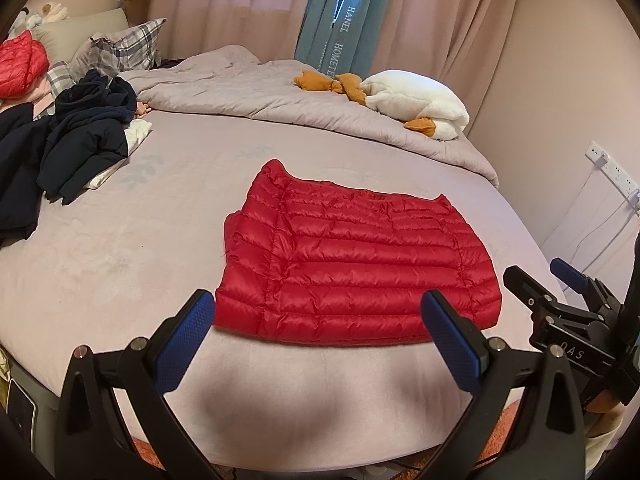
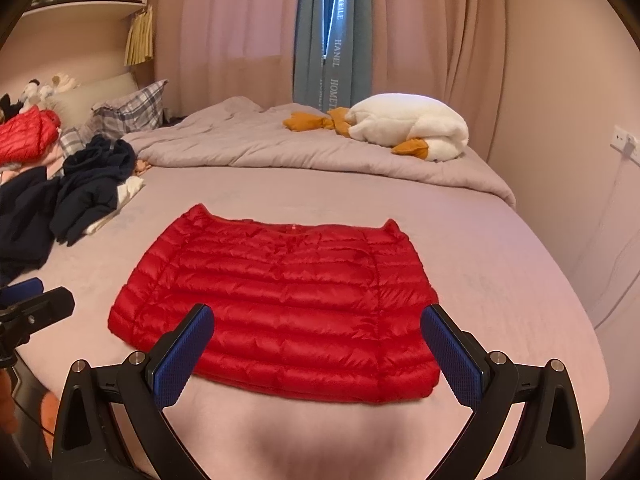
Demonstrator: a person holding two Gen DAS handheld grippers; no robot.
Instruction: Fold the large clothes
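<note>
The red jacket (image 2: 276, 300) lies flat near the front edge of the bed (image 1: 120, 248) as a tidy rectangle with no sleeves showing, so this fold looks close to done. The left gripper (image 1: 320, 320) and right gripper (image 2: 320, 332) hang above its near edge, fingers spread wide, gripping nothing. A heap of dark clothes (image 1: 80, 136) and another red jacket (image 1: 20, 64) beside the pillows look unfolded.

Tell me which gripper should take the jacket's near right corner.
Right. The right gripper, open, hangs over the red jacket near that corner; the left gripper, also open, sits further left.
</note>
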